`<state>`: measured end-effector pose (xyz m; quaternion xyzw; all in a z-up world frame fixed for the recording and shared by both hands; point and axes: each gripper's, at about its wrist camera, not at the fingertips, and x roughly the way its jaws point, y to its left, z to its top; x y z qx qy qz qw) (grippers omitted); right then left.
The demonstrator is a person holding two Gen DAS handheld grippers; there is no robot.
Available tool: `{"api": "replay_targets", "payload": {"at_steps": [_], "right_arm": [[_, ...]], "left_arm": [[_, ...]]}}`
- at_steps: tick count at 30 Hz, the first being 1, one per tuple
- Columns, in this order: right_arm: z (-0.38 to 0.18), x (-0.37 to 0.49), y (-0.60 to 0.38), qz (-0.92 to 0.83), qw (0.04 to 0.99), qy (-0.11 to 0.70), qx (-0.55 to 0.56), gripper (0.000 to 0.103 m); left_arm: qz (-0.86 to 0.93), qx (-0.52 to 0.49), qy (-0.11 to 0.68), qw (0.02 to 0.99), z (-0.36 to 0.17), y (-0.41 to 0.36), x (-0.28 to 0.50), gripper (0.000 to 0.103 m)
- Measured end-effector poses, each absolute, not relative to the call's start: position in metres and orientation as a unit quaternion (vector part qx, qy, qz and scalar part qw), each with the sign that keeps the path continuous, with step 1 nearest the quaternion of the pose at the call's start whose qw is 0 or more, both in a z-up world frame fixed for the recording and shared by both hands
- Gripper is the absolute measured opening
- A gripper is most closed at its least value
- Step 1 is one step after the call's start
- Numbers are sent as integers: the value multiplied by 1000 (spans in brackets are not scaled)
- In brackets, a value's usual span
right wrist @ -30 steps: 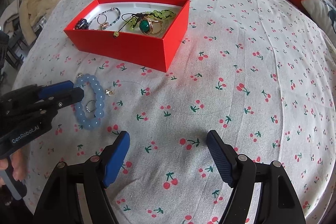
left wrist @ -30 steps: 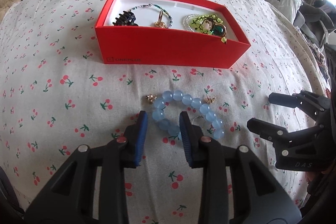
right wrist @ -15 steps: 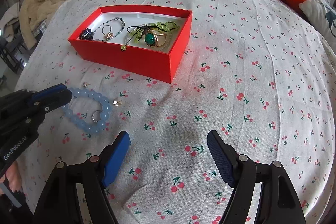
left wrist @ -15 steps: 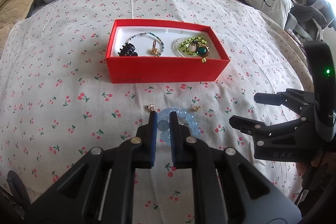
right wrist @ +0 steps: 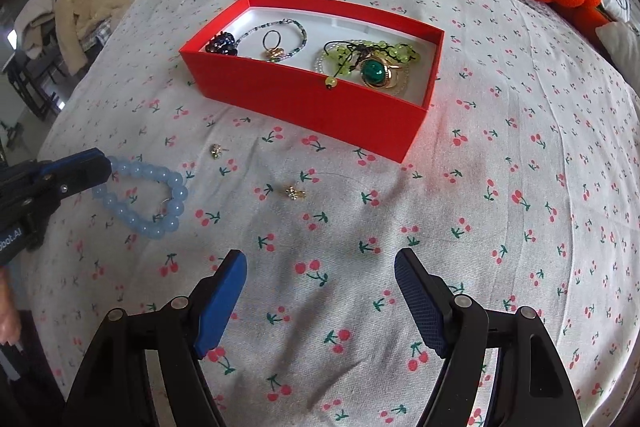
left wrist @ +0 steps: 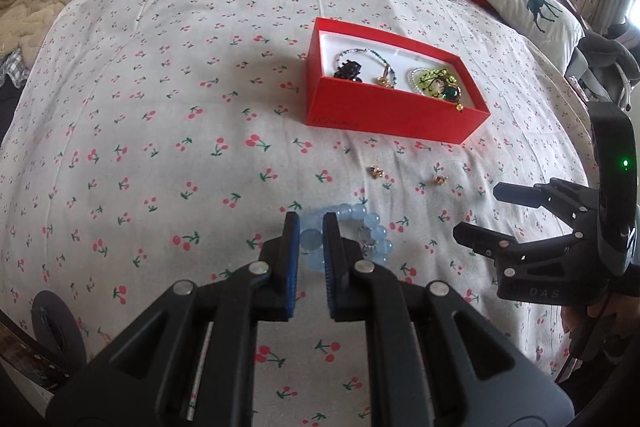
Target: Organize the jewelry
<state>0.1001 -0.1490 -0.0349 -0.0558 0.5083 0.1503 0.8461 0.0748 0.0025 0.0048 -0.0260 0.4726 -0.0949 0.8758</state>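
Left gripper [left wrist: 311, 227] jaws pinched on blue bead bracelet [left wrist: 360, 237], bracelet at 6 o'clock of red box [left wrist: 384, 121]. Right gripper [right wrist: 320, 263] jaws wide, holding nothing, over bed [right wrist: 500, 227].

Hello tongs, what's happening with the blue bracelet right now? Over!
Left tongs shut on blue bracelet. Right tongs open, holding nothing. Red box ahead; two small gold earrings on the cloth between. Over.

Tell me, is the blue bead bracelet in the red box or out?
Out. The blue bead bracelet is pinched by the left gripper, well short of the red box.
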Motion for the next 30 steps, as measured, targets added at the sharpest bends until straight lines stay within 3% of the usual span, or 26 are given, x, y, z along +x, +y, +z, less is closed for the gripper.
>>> {"api": "replay_targets", "payload": {"at_steps": [15,24,30], "right_arm": [[-34,93,-87,214,841,490,-88,78],[-44,88,-52,234,833,491,-99,78],[-51,86,-31,240,838,477,-115,77]], "left_arm": [[-151,-59,402,901,66,12,53,13],[-15,8,505,863,11,48,69,13],[2,27,532,847,-12,64,64,13]]}}
